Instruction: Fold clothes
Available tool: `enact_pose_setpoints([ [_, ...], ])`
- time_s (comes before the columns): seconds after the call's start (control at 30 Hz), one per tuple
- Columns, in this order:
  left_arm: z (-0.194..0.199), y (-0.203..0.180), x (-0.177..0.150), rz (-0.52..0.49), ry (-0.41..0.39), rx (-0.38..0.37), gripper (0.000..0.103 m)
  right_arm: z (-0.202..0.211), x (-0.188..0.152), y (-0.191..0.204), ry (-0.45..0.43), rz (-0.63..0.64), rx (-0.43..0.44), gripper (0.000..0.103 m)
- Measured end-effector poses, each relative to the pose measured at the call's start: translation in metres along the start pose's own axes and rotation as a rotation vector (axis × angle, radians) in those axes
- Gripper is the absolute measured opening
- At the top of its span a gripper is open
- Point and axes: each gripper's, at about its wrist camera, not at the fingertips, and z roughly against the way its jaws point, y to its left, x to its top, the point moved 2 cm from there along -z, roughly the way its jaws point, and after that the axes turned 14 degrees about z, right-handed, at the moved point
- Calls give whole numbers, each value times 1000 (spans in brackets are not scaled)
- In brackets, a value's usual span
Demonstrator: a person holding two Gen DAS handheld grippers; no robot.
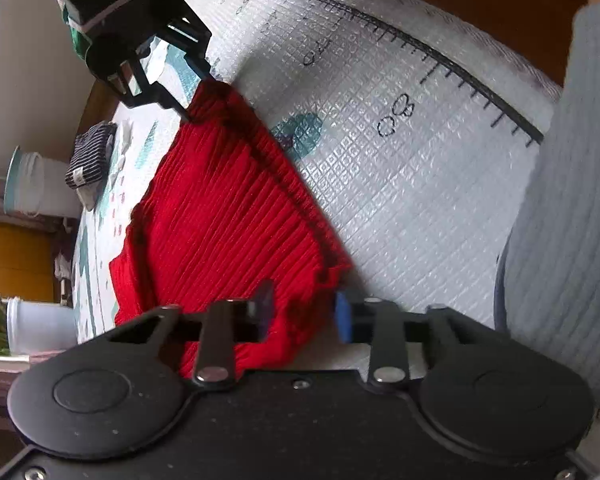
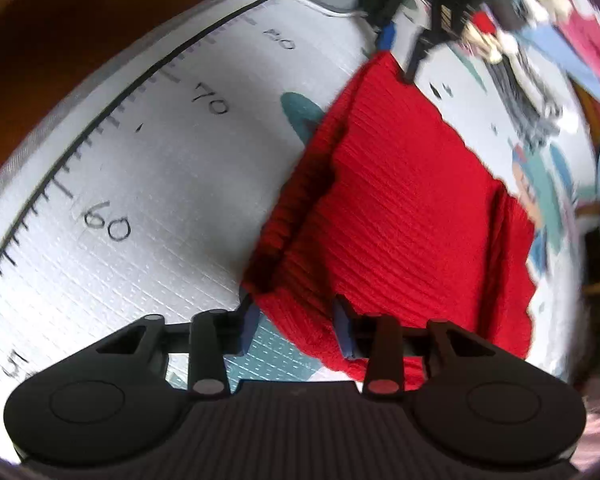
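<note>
A red ribbed knit garment (image 1: 228,216) (image 2: 400,200) lies partly folded on a white foam mat (image 1: 400,184) (image 2: 140,216) with a ruler scale drawn on it. My left gripper (image 1: 304,312) is shut on one corner of its edge, with red cloth bunched between the pads. My right gripper (image 2: 296,326) is shut on the other corner of the same edge. Each gripper also shows in the other view at the far corner: the right gripper (image 1: 198,96) and the left gripper (image 2: 400,60). The edge between them is doubled over in a thick fold.
A grey sleeve (image 1: 572,208) fills the right side of the left wrist view. A folded striped garment (image 1: 90,156) lies further along the mat. A pile of mixed clothes (image 2: 540,48) sits beyond the red garment. White tubs (image 1: 26,180) stand off the mat.
</note>
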Motion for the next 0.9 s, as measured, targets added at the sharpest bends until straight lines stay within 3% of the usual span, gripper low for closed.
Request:
enact_pose_setpoints([
  [0.07, 3, 6, 3, 80, 5, 1, 12, 1, -1, -3, -13, -46, -2, 13],
  [0.2, 5, 42, 0, 379, 12, -5, 10, 18, -16, -29, -74, -299, -35, 12],
  [0.4, 0, 109, -29, 921, 11, 3, 10, 31, -77, -74, -171, -867, -37, 12],
  [0.6, -23, 146, -91, 1466, 50, -63, 10, 17, -155, -97, -263, -1407, 56, 12],
  [0.8, -41, 158, -120, 1779, 82, -147, 10, -21, -186, -93, -244, -1685, 213, 12],
  [0.9, -40, 161, -121, 1824, 58, -176, 10, -25, -191, -95, -259, -1739, 247, 12],
])
